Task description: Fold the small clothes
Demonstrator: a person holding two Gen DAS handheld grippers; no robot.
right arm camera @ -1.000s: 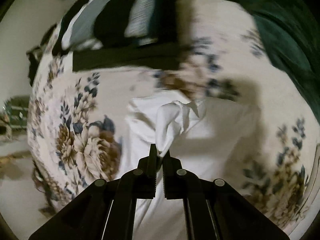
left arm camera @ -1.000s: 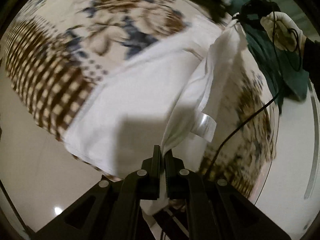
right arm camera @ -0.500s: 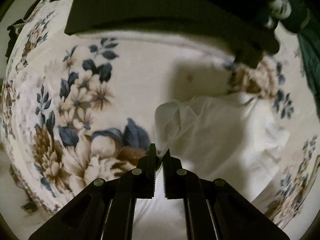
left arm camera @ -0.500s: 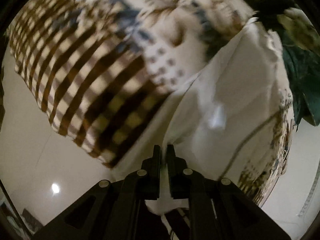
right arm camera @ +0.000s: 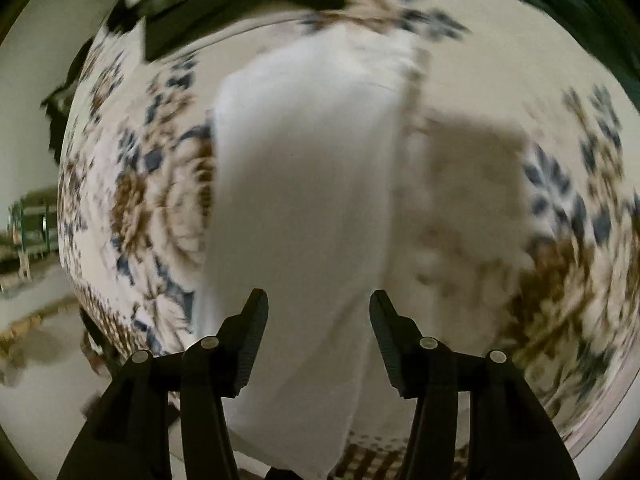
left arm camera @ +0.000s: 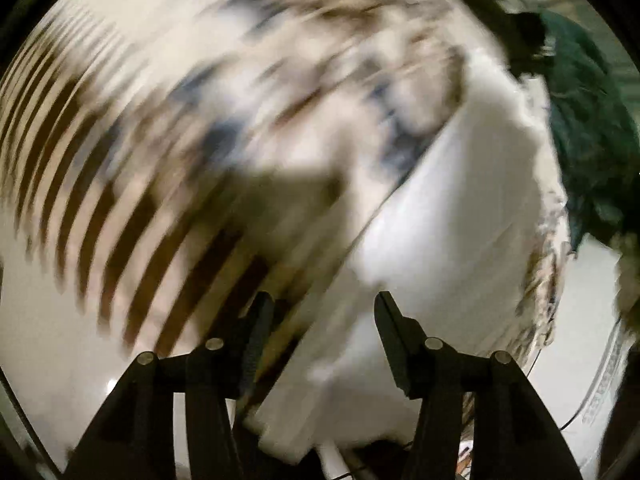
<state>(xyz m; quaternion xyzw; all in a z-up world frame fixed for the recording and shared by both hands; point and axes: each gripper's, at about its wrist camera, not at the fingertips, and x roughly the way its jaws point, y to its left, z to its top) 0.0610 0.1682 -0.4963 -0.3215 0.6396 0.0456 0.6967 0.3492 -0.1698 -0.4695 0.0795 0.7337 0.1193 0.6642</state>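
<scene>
A white garment (right arm camera: 304,184) lies folded as a long strip on the floral bedspread (right arm camera: 560,208). In the left wrist view the white garment (left arm camera: 452,224) lies flat to the right, with its near edge hanging over the bed edge. My left gripper (left arm camera: 323,304) is open and empty above the bed edge, the view strongly blurred. My right gripper (right arm camera: 318,302) is open and empty, just above the near end of the folded garment.
Dark and striped clothes (right arm camera: 224,8) lie at the far side of the bed. A dark green cloth (left arm camera: 588,128) lies to the right of the white garment. The bedspread's brown checked border (left arm camera: 120,216) hangs over the pale floor (left arm camera: 48,360).
Both grippers have opened and let go of the white garment, which now lies folded flat on the bed. Both cameras are moving fast.
</scene>
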